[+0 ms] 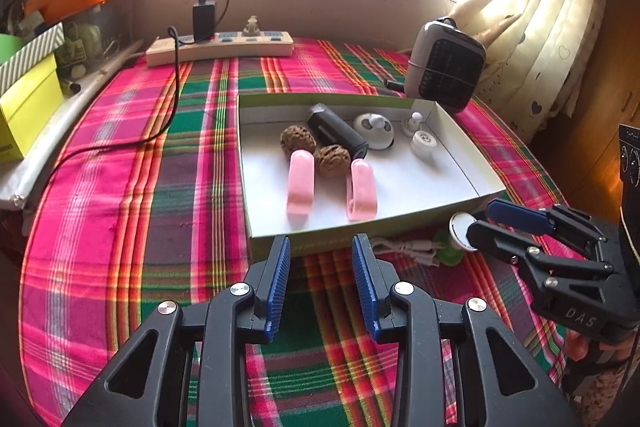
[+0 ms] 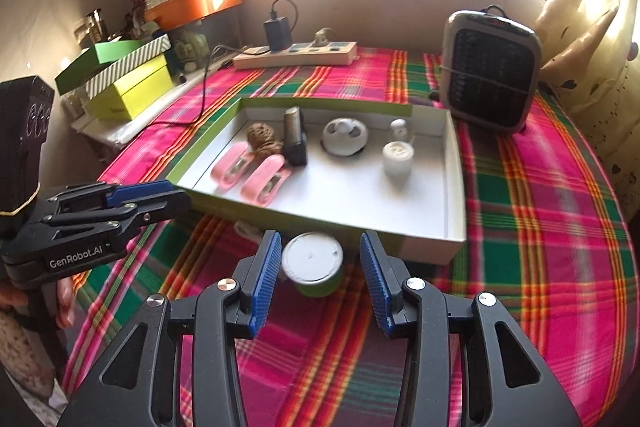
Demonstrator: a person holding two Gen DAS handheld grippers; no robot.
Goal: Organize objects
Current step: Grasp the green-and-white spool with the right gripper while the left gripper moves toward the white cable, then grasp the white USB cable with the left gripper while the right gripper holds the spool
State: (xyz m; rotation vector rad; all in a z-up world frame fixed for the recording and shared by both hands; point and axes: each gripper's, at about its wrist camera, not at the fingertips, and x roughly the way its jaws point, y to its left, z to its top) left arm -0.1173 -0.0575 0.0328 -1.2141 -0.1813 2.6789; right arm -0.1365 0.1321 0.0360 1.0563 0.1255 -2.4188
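Right gripper [image 2: 320, 277]: jaws partly open, straddling a green container with a white lid [image 2: 313, 264] that stands on the plaid-covered counter [image 2: 540, 227]. Visible gaps remain on both sides of the container; the pads do not press on it. The container stands just beside the near wall of the white tray [image 2: 440, 245], at the tray's 6 o'clock.

Left gripper [image 1: 322, 281]: jaws partly open with nothing between them, hovering over the counter just short of the tray's near wall.

Tray contents: two pink clips [image 1: 301, 187] at 7 o'clock, two walnuts [image 1: 297, 141] beside them, a black cylinder [image 1: 338, 131] near centre, a white round gadget [image 1: 374, 131] and small white pieces [image 1: 424, 141] toward 1 o'clock.

A white cable [image 1: 404, 249] lies outside the tray, near the green container.
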